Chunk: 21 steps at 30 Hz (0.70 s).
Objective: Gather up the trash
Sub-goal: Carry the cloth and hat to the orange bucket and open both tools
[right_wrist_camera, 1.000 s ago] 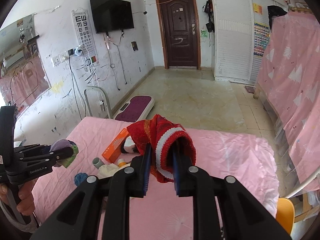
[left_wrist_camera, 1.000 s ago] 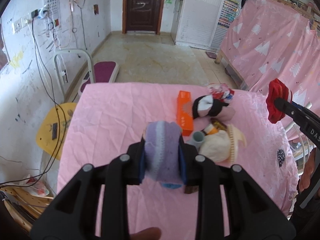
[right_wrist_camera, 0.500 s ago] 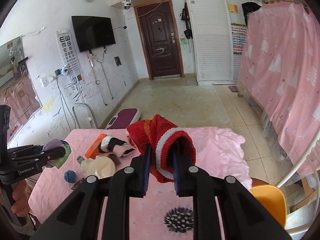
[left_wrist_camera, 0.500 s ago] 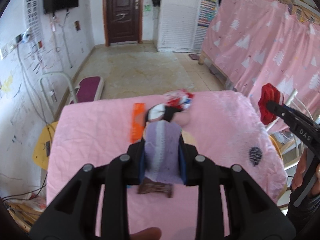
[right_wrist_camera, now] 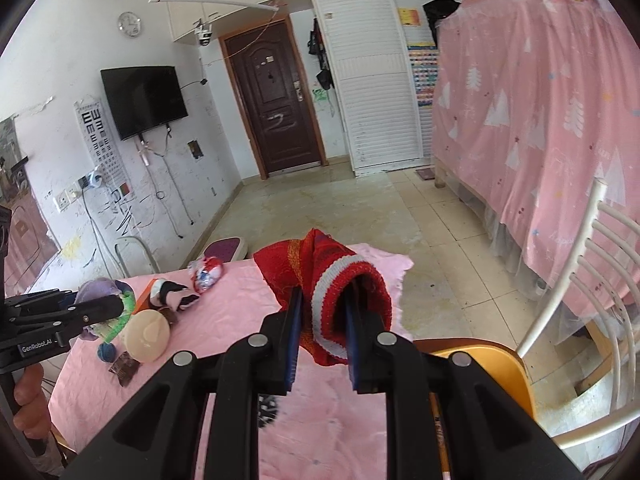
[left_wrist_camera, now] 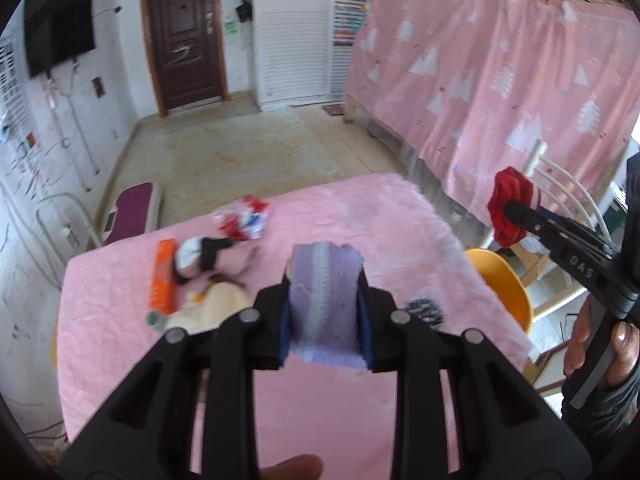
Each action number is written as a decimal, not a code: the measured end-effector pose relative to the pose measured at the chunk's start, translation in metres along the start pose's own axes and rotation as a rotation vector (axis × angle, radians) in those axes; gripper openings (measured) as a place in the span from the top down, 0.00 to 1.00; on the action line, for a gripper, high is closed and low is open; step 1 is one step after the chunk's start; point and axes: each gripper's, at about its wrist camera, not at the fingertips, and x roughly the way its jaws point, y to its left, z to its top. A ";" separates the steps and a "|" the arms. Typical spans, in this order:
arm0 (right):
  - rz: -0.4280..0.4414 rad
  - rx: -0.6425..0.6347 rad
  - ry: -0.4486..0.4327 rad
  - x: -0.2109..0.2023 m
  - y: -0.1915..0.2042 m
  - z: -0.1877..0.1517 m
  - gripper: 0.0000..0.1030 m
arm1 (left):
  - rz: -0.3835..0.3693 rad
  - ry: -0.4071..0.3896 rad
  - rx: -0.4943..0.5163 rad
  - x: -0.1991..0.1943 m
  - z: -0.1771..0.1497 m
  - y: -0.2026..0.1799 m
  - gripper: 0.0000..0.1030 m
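My left gripper [left_wrist_camera: 324, 312] is shut on a purple knitted sock [left_wrist_camera: 325, 300] and holds it above the pink-covered table [left_wrist_camera: 360, 216]. It also shows at the left of the right wrist view [right_wrist_camera: 100, 308]. My right gripper [right_wrist_camera: 321, 320] is shut on a red knitted sock [right_wrist_camera: 332, 276] with a white stripe, held high over the table's right end; it shows in the left wrist view [left_wrist_camera: 510, 212]. On the table lie a crumpled red-white wrapper [left_wrist_camera: 242, 220], an orange box [left_wrist_camera: 162, 274], a black-and-white sock [left_wrist_camera: 198, 256] and a cream round object [right_wrist_camera: 148, 334].
An orange chair [left_wrist_camera: 504, 284] stands at the table's right edge, with a white chair [right_wrist_camera: 580, 292] behind it. A black spiky object [left_wrist_camera: 424, 308] lies on the table near that edge. A small blue ball [right_wrist_camera: 106, 351] and a brown wrapper [right_wrist_camera: 125, 369] lie at the left.
Both grippers have risen and swung to the right with their socks held. The table items now sit further left and lower in both views.
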 end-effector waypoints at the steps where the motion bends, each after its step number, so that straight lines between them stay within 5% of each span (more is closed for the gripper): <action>1: -0.008 0.006 -0.002 -0.002 -0.006 -0.001 0.92 | -0.012 -0.001 0.008 0.001 0.000 -0.004 0.75; 21: -0.162 0.120 0.075 -0.011 -0.123 -0.065 0.92 | -0.276 0.077 0.185 0.063 0.026 -0.155 0.75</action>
